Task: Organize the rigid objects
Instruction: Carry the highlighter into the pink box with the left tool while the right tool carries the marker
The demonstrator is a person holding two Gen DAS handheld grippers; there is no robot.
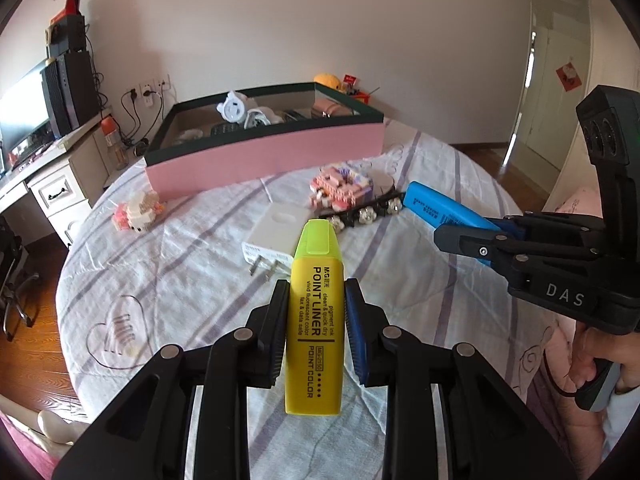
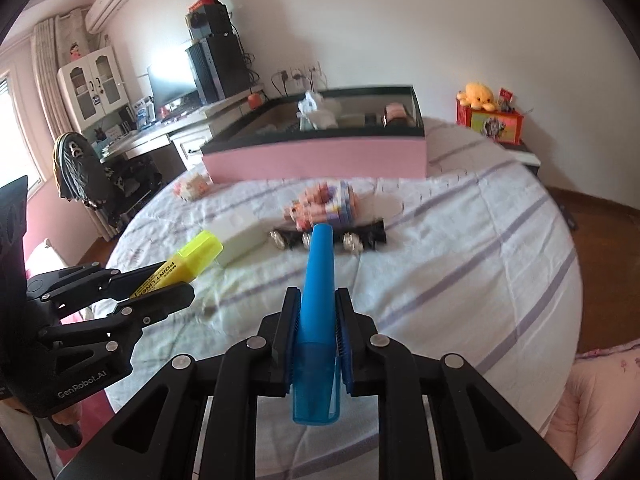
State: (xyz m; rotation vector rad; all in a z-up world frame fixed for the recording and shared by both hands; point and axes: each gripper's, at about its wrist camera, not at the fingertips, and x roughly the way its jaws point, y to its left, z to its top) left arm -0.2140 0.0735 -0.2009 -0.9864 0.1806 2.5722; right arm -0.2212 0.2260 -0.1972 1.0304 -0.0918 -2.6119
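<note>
- Striped white bedding (image 1: 192,280) covers the bed that serves as the work surface, with a pale wall behind and a desk with a monitor (image 1: 22,116) at ten o'clock in the left wrist view.
- Left gripper (image 1: 316,292) is clamped on a yellow highlighter (image 1: 316,320), cap pointing forward, held clear above the bedding.
- Right gripper (image 2: 318,300) is clamped on a blue highlighter (image 2: 318,280), tip forward, also off the bedding.
- At twelve o'clock, beyond both tools, sits a pink box (image 1: 264,152) with a dark rim, already holding a white toy and other small items.
- Between the grippers and the box lie a white charger (image 1: 272,236) with prongs showing, a black beaded hair clip (image 1: 360,212) just beside it, and a pink block model (image 1: 340,188) touching the clip.
- Another small block figure (image 1: 138,210) lies at ten o'clock, well apart from the rest.
- A yellow plush toy (image 2: 480,96) sits on a red box at one o'clock in the right wrist view.
</note>
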